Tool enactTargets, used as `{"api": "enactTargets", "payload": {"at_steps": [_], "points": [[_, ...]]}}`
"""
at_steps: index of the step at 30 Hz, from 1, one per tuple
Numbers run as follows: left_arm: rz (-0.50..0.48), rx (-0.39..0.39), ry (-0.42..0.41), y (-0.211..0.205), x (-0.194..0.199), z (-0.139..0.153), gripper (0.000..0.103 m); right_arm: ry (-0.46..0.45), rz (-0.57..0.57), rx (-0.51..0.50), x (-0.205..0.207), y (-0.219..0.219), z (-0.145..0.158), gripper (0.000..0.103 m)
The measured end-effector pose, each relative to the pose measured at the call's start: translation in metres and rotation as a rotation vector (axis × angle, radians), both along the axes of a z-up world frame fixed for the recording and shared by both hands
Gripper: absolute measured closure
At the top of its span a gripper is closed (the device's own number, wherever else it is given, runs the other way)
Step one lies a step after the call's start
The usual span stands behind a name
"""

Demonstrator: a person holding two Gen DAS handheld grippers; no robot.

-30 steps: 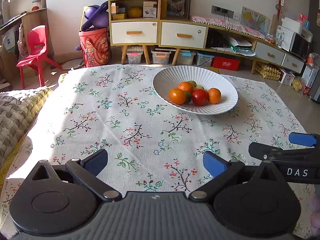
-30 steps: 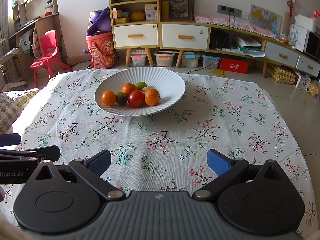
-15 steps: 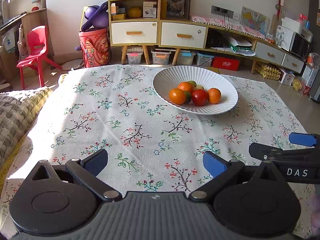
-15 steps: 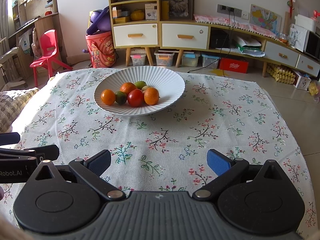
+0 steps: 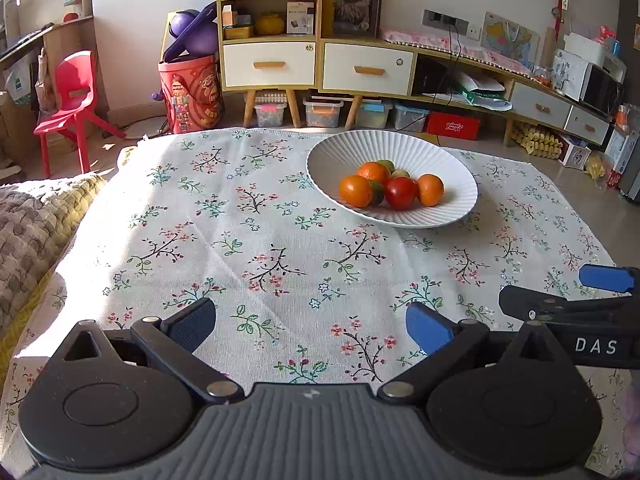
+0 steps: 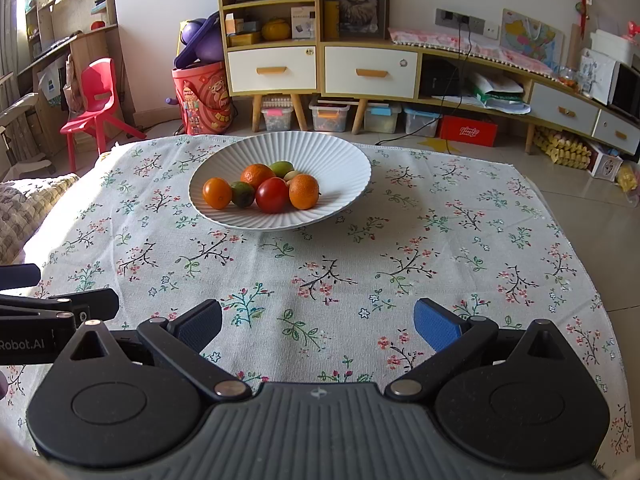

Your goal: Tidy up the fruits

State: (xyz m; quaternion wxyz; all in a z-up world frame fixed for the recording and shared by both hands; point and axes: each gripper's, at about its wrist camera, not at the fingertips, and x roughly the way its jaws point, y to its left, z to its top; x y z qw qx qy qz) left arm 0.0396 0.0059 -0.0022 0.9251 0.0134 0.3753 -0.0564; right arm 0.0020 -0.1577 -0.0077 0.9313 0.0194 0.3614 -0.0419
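The left gripper [image 5: 310, 326] hovers low over the near edge of the cloth [image 5: 248, 216], its blue-padded jaws spread wide with nothing but flowered fabric between them. From its camera the bowl [image 5: 352, 152] sits well ahead and off to the right, on the far half of the cloth. The fruits [image 5: 390, 189] lie bunched in the bowl's middle, touching one another: an orange [image 5: 355, 191] at the left, a second orange [image 5: 373, 172] behind it, a red fruit [image 5: 401, 193] toward the front, a third orange [image 5: 430, 189] at the right, and green pieces partly hidden among them. The right gripper [image 5: 600, 300] shows at the right edge of this view, just beside the left one and about level with it.

The right gripper [image 6: 318, 326] is likewise held low and level over the near cloth [image 6: 400, 240], jaws wide apart and gripping nothing. In its view the bowl [image 6: 340, 160] lies well ahead and a little left of centre, so it stands roughly between the two tools' lines of sight. The fruits [image 6: 262, 190] here read as orange [image 6: 216, 193], green lime [image 6: 243, 194], red fruit [image 6: 272, 195] and orange [image 6: 304, 191] along the front, with another orange [image 6: 257, 174] and a green fruit [image 6: 282, 167] behind. The left gripper [image 6: 48, 320] pokes in at the left edge. Both tools point straight forward, well short of the bowl.
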Motion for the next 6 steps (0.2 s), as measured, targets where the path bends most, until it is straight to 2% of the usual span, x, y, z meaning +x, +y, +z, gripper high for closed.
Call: {"api": "enactTargets", "payload": {"at_steps": [6], "points": [[-0.003, 0.003, -0.001, -0.0001, 0.0011, -0.0018, 0.011, 0.001, 0.0, -0.001, 0.0, 0.0003, -0.0006, 0.001]]}}
